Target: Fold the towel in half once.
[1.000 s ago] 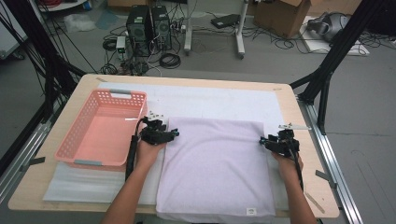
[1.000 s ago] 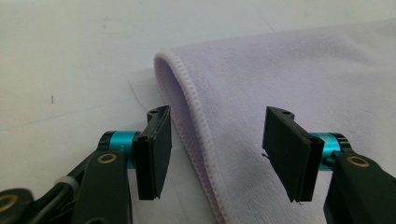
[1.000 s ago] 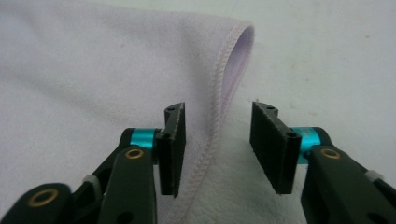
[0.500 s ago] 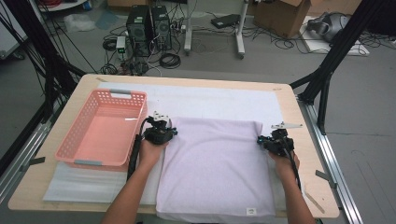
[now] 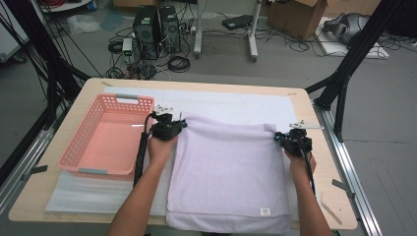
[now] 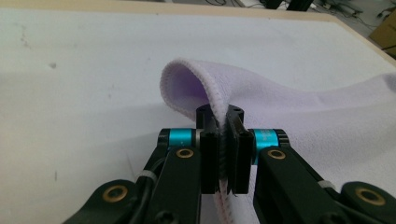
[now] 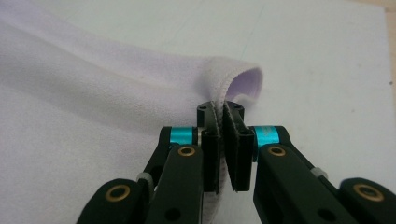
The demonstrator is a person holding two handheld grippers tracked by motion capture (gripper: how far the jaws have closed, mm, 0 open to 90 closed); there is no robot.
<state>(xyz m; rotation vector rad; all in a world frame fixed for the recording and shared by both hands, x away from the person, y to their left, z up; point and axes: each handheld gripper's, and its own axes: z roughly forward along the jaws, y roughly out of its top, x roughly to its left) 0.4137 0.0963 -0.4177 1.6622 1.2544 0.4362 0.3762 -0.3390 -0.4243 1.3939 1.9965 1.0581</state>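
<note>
A lavender towel [image 5: 228, 172] lies folded flat on the white mat, with a small label near its front right edge. My left gripper [image 5: 179, 125] is at the towel's far left corner, and the left gripper view shows it [image 6: 223, 140] shut on the stitched hem of the towel [image 6: 289, 102], which curls up in a loop beyond the pads. At the far right corner my right gripper [image 5: 279, 138] pinches the hem in the same way; in the right gripper view it [image 7: 223, 135] is shut on the towel [image 7: 93, 116], lifted slightly off the mat.
A pink plastic basket [image 5: 128, 97], with nothing in it, stands left of the towel, close to my left hand. The white mat [image 5: 231, 101] covers most of the wooden table [image 5: 196, 83]. Black frame posts stand at both sides, and computers and cables lie on the floor beyond.
Both grippers have closed on the towel's far corners. The left hand has risen a little, pulling its corner up; the right hand has stayed nearly in place.
</note>
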